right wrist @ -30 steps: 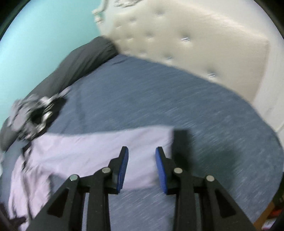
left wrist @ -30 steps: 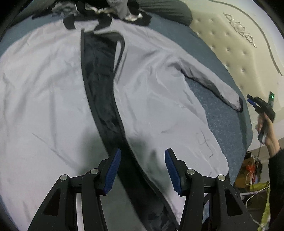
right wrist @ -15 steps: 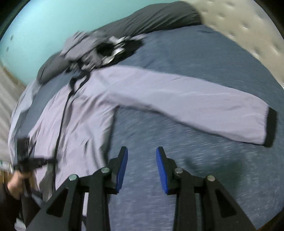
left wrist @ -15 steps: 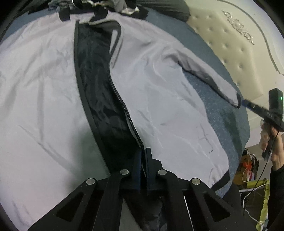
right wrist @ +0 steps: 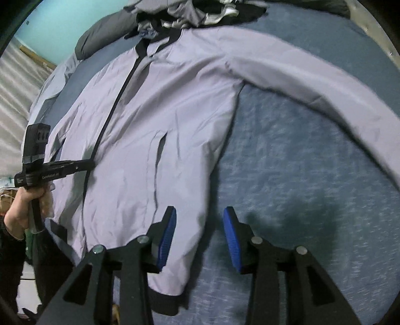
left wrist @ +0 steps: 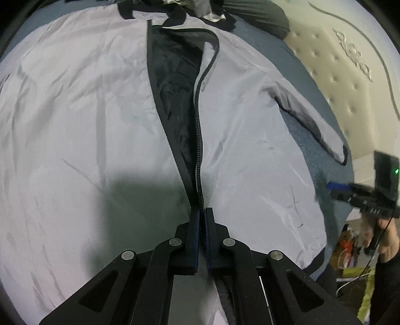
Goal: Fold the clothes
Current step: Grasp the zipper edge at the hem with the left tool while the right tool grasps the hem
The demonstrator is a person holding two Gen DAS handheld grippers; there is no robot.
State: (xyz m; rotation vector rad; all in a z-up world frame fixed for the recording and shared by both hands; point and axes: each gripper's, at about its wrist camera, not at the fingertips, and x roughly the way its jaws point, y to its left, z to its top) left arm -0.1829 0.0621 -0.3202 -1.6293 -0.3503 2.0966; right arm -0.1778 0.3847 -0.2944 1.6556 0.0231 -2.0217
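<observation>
A pale grey jacket with black trim lies front up on the bed, its zip open and the dark lining showing. My left gripper is shut on the zipper edge low on the front. In the right wrist view the same jacket spreads out with one sleeve stretched to the right. My right gripper hovers over the jacket's side edge near the hem; its jaws are opening and its pads press on nothing. The left gripper shows at the left there, and the right gripper at the right edge of the left view.
The bed has a blue cover. A heap of other clothes and a dark pillow lie beyond the collar. A tufted cream headboard runs along the right. Floor clutter sits past the bed's edge.
My left gripper closed on the zipper edge and has drawn it straighter. My right gripper swung from the headboard side across the sleeve to the jacket's side hem, and its jaws stand wider.
</observation>
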